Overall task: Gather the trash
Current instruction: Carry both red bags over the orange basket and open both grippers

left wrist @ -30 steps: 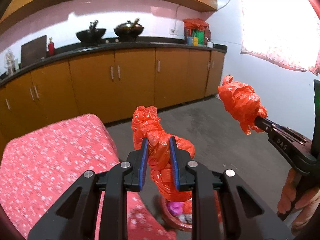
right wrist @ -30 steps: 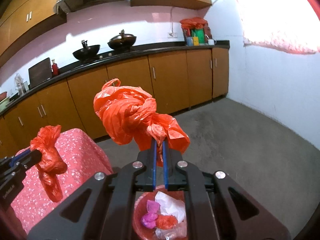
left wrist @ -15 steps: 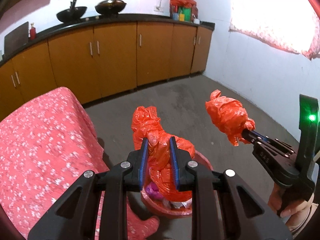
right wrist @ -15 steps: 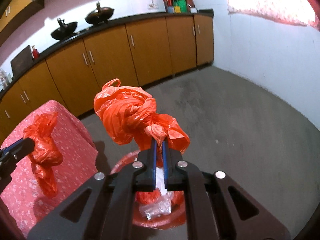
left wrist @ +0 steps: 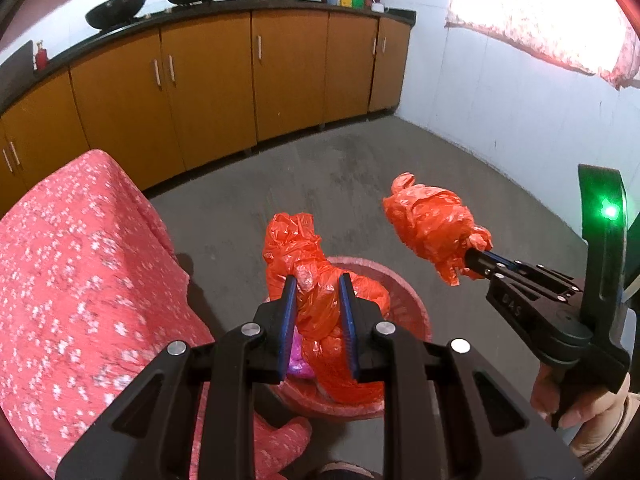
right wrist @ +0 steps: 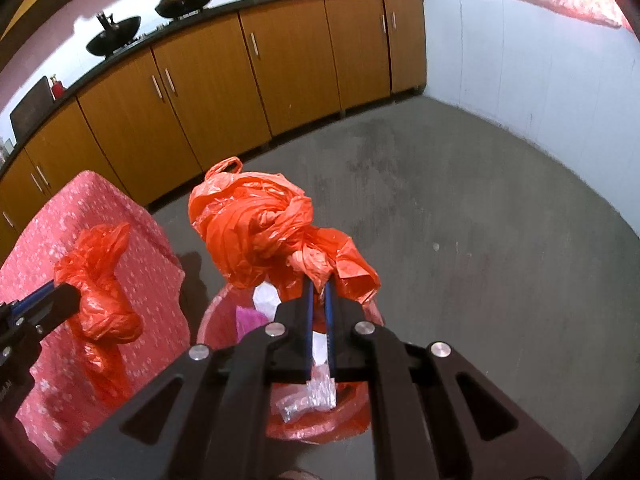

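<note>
1. Both grippers have dropped toward the red bin (left wrist: pixel 404 300), low centre of frame.
2. Left gripper (left wrist: pixel 318 300) clamps its orange bag (left wrist: pixel 294 248), jaws partly apart; right gripper (right wrist: pixel 319 296), nearly closed, pinches the other orange bag (right wrist: pixel 256 228).
3. Bags look light, floppy and slippery, so I'd grab the bunched knots.

Strong daylight is admitted through the curtained window (left wrist: pixel 536 20) at upper right, where the picture is blown out to white. The floor (right wrist: pixel 460 200) and cabinets (right wrist: pixel 248 80) are evenly lit and sharp. A soft shadow is cast on the floor beside the cloth (left wrist: pixel 80 260). Straight lines are bowed by the fisheye, and the corners are darkened and tinged red. Slight blur is seen on the cloth's near pattern.
</note>
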{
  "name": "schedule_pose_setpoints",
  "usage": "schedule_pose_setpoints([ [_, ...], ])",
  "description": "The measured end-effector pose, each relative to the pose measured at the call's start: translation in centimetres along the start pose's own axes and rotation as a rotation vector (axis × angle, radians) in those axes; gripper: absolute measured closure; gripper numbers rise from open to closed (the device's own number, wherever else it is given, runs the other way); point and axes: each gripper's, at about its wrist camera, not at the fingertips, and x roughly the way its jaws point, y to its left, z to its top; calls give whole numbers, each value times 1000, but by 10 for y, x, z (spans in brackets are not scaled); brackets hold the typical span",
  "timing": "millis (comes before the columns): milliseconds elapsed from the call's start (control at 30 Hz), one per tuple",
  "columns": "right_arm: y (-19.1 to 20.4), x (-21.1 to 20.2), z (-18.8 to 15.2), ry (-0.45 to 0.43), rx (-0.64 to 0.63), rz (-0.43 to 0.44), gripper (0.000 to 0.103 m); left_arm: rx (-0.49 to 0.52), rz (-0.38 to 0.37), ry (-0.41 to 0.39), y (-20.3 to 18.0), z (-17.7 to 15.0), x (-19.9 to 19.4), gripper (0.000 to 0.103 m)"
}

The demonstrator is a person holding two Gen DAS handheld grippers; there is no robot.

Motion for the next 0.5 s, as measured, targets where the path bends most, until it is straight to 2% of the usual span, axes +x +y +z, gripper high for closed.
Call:
schedule_pose_setpoints([
  [500,7,39,-8,79,-12,-8,96,-14,-2,82,2,-6,39,81],
])
